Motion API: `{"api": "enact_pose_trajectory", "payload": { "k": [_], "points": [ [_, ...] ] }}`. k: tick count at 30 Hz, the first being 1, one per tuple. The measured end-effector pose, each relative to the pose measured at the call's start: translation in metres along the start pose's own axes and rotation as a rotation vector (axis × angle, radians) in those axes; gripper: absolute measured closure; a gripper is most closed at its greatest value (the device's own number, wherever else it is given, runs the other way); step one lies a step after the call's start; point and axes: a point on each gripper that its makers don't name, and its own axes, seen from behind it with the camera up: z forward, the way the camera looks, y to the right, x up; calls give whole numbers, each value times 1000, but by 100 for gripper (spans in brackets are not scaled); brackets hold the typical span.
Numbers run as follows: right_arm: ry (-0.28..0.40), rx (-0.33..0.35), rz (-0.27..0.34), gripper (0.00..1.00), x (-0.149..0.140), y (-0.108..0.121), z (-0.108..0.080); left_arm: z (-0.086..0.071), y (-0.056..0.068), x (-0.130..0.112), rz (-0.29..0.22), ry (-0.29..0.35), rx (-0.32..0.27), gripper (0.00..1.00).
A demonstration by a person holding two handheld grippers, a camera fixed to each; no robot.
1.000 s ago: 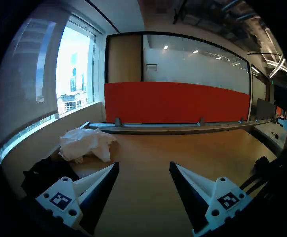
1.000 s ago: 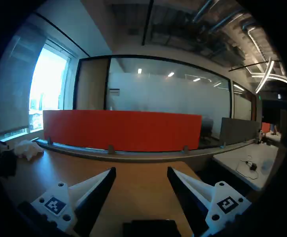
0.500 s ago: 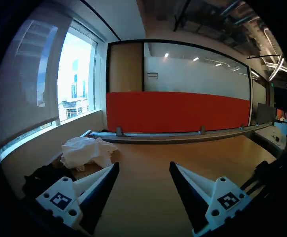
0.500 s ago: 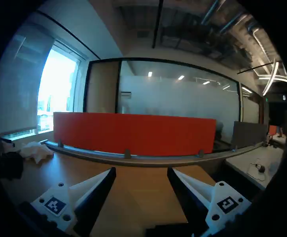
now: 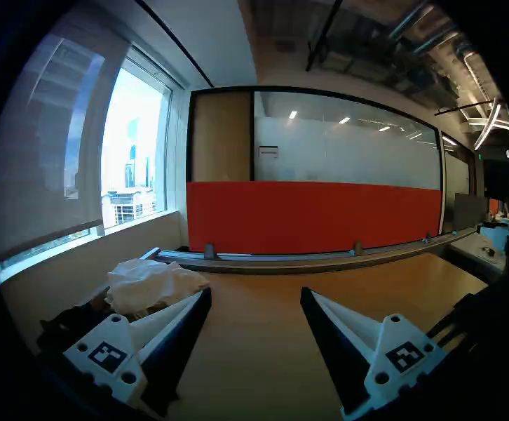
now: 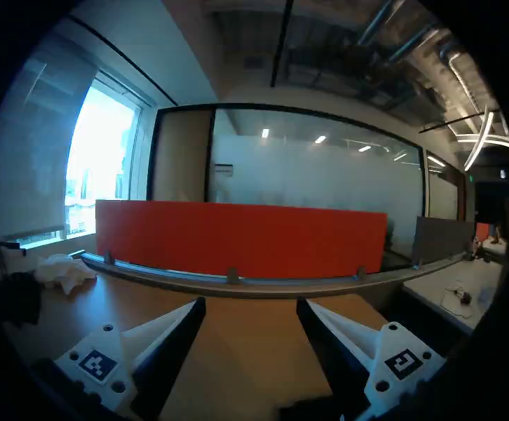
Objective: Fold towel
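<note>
A crumpled white towel (image 5: 149,283) lies in a heap on the wooden table (image 5: 268,337), at the left side by the window wall. My left gripper (image 5: 254,298) is open low over the table, its left finger just right of the towel, nothing between its fingers. In the right gripper view the same towel (image 6: 62,270) appears small and far to the left. My right gripper (image 6: 249,305) is open above the bare table (image 6: 247,351), well away from the towel.
A red divider panel (image 5: 310,216) on a grey rail runs along the table's far edge. A window (image 5: 132,168) and sill are at the left. Dark objects (image 5: 69,319) lie beside the towel. A second desk (image 6: 458,298) with cables stands at the right.
Both views have tilted up a little, so the table and towel sit lower in the picture. The towel has not moved. Both grippers stayed open.
</note>
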Motion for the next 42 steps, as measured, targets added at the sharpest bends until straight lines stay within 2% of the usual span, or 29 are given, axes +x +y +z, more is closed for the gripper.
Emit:
{"api": "enact_pose_trajectory", "payload": {
  "k": [10,18,24,30,36,42],
  "points": [
    [7,-13,-3,0,-2,-7,-5,4,4,-9,20,42,-22,6],
    [-3,-54,1,0,-22,-1,-11,7,7,-44,49,31,-24,6],
    [6,-48,12,0,-31,-5,-15,9,10,-68,75,43,-27,6],
    [1,-42,35,0,-39,-8,-16,11,12,-80,57,78,-24,6],
    [12,-45,23,0,-39,-11,-15,13,7,-93,60,96,-6,6],
    [6,-36,12,0,-45,-15,-14,14,7,-103,60,110,-1,6]
  ]
}}
